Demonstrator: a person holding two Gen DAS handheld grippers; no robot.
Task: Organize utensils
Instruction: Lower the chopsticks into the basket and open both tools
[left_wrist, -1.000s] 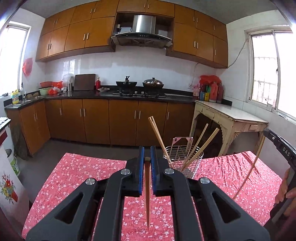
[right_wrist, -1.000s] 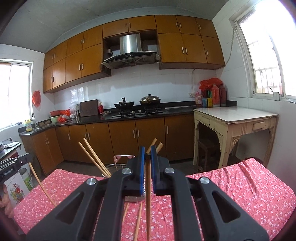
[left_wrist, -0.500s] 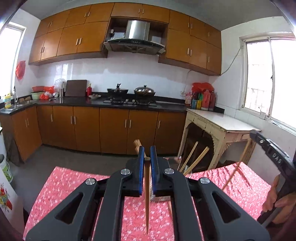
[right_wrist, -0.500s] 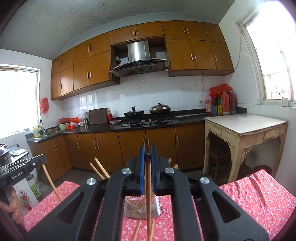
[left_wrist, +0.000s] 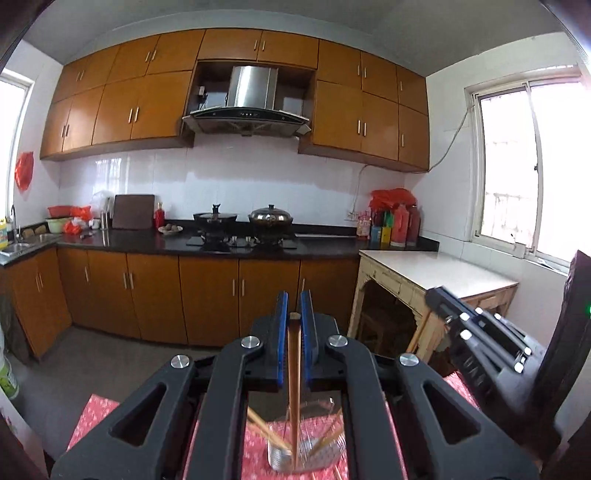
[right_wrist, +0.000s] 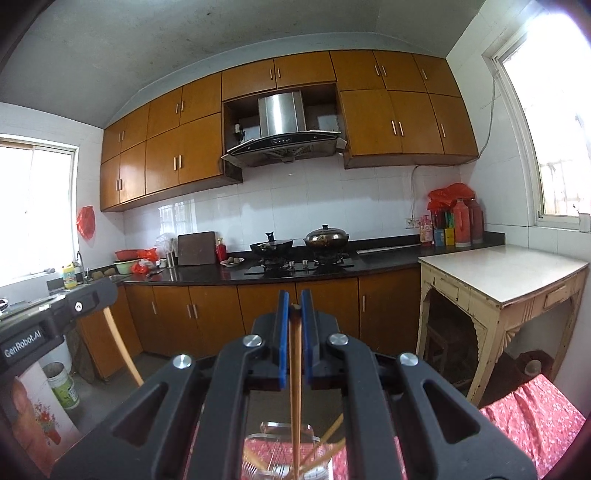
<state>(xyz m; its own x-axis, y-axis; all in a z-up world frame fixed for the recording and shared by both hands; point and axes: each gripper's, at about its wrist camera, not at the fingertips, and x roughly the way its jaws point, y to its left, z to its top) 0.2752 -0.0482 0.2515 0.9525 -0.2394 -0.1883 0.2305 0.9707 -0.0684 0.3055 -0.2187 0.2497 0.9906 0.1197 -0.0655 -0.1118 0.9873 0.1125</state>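
My left gripper (left_wrist: 294, 306) is shut on a wooden chopstick (left_wrist: 293, 387) that hangs down into a round wire utensil holder (left_wrist: 306, 452), where other chopsticks (left_wrist: 264, 430) lean. My right gripper (right_wrist: 294, 306) is shut on another chopstick (right_wrist: 295, 398) that hangs down over the same holder (right_wrist: 280, 461). The right gripper also shows in the left wrist view (left_wrist: 480, 332) at the right, the left gripper in the right wrist view (right_wrist: 55, 314) at the left with its chopstick (right_wrist: 120, 347). Both grippers are high above the holder.
The holder stands on a table with a red flowered cloth (left_wrist: 92, 413), which also shows in the right wrist view (right_wrist: 532, 417). A cream side table (right_wrist: 498, 280) stands at the right. Brown kitchen cabinets and a counter with pots (left_wrist: 240, 225) run along the far wall.
Both grippers have risen and come in over the holder, still shut on their chopsticks. The holder has dropped to the bottom of both views, below the jaws.
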